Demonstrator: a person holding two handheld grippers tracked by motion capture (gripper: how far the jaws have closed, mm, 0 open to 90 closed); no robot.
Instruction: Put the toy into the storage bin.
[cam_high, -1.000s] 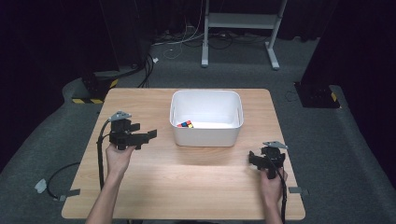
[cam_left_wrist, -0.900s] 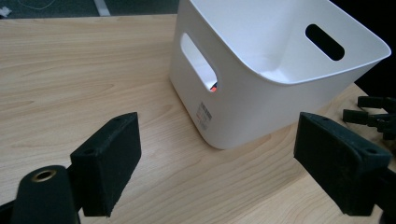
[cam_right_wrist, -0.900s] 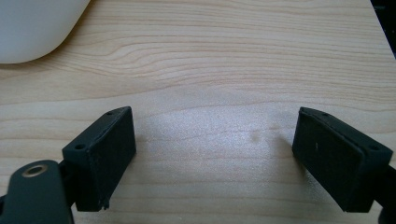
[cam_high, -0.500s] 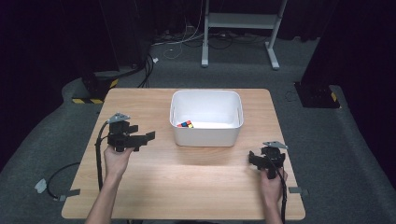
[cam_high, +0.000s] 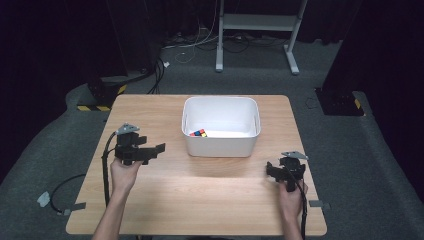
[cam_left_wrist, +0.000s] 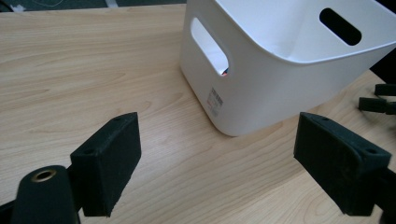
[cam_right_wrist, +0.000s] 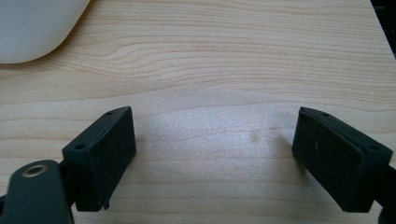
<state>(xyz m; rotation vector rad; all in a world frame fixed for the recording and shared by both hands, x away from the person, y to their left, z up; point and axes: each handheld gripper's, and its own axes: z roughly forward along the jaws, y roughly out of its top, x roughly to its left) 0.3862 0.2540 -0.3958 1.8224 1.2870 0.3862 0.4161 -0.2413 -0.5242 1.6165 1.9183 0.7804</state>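
Observation:
A white plastic bin (cam_high: 221, 144) stands at the middle back of the wooden table (cam_high: 200, 200). Inside it, at its front left, lies a small multicoloured cube (cam_high: 198, 133). My left gripper (cam_high: 159, 148) is held left of the bin, jaws pointing right toward it and open, nothing between them. In the left gripper view the open gripper (cam_left_wrist: 219, 158) faces the bin (cam_left_wrist: 261, 84), whose near corner and handle slot are close. My right gripper (cam_high: 270, 170) sits low near the table's right front, open and empty; its own view shows the gripper (cam_right_wrist: 215, 149) over bare wood.
The bin's rounded corner (cam_right_wrist: 32, 28) shows at the upper left of the right gripper view. The other gripper (cam_left_wrist: 378, 100) appears at the right edge of the left gripper view. Cables, a stand's feet and dark equipment lie on the floor beyond the table.

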